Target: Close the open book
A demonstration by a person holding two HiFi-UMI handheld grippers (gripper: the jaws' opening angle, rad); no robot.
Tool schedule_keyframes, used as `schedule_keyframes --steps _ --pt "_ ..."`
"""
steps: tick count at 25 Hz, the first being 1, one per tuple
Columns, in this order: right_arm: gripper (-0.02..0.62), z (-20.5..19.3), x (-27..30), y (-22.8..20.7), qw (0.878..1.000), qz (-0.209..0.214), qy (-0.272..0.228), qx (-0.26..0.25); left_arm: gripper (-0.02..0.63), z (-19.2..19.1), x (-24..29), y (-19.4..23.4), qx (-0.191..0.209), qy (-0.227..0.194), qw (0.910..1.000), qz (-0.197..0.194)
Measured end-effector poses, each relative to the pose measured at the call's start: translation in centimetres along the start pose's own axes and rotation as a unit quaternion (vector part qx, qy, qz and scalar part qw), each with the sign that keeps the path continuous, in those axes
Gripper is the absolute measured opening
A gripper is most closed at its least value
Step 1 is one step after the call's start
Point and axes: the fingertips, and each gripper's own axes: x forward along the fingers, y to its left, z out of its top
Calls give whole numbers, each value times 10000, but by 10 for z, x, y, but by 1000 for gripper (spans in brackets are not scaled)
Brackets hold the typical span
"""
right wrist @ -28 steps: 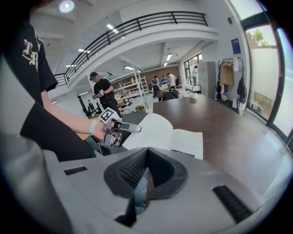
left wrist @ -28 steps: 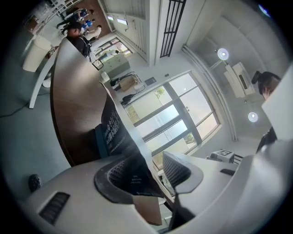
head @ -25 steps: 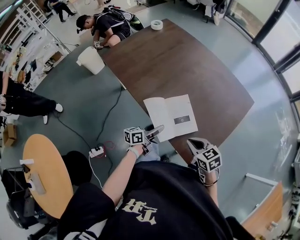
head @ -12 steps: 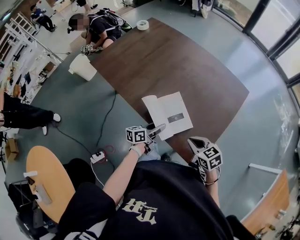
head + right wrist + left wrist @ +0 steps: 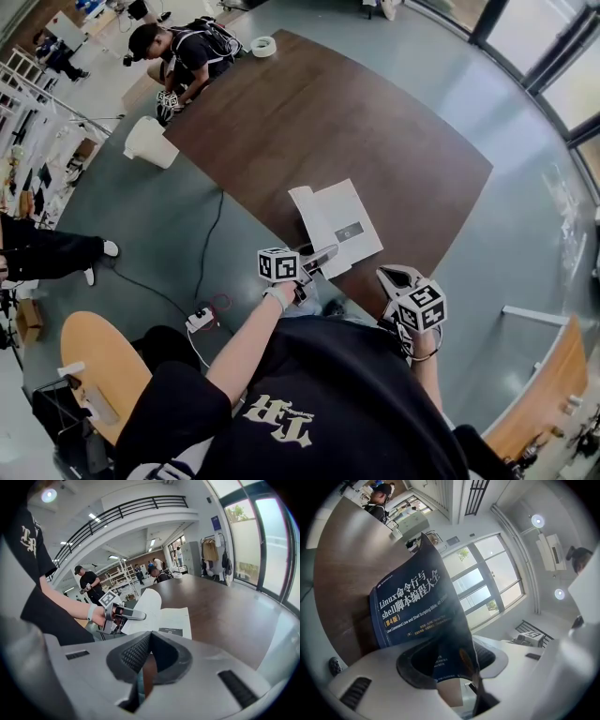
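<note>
An open book [image 5: 349,221] lies at the near edge of the dark brown desk [image 5: 356,112], its right-hand pages flat and showing a small dark rectangle. The left tool [image 5: 327,253] is closed narrowly on the near edge of the book's blue cover [image 5: 410,609], which bears a Linux shell title. That leaf stands raised off the desk and curves upward, with its white inner side turned toward the flat pages. The right tool [image 5: 390,276] hangs just off the desk's near edge, beside the book and apart from it. Its pads are pressed together with nothing between them. A roll of tape [image 5: 263,46] sits at the desk's far corner, near a crouching person [image 5: 183,52].
</note>
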Motion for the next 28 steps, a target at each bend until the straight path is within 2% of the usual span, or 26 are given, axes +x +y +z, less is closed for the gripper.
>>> schedule_keyframes --steps 9,16,19,23,28 --pt "-12 15 89 9 9975 280 606 -237 193 3 -10 -4 -85 469 9987 -165" --pt "-12 36 141 33 9926 547 994 -423 195 8 -29 -19 47 781 9942 -744" --pt "-12 40 146 36 9922 504 1097 -307 195 18 -36 -29 36 845 9898 -1143" --pt "-12 44 154 35 9924 334 1173 -164 213 19 -41 -31 155 1225 9809 -1505" --pt "-12 60 154 31 9946 214 1009 87 230 24 -39 -34 425 1662 9686 -1798"
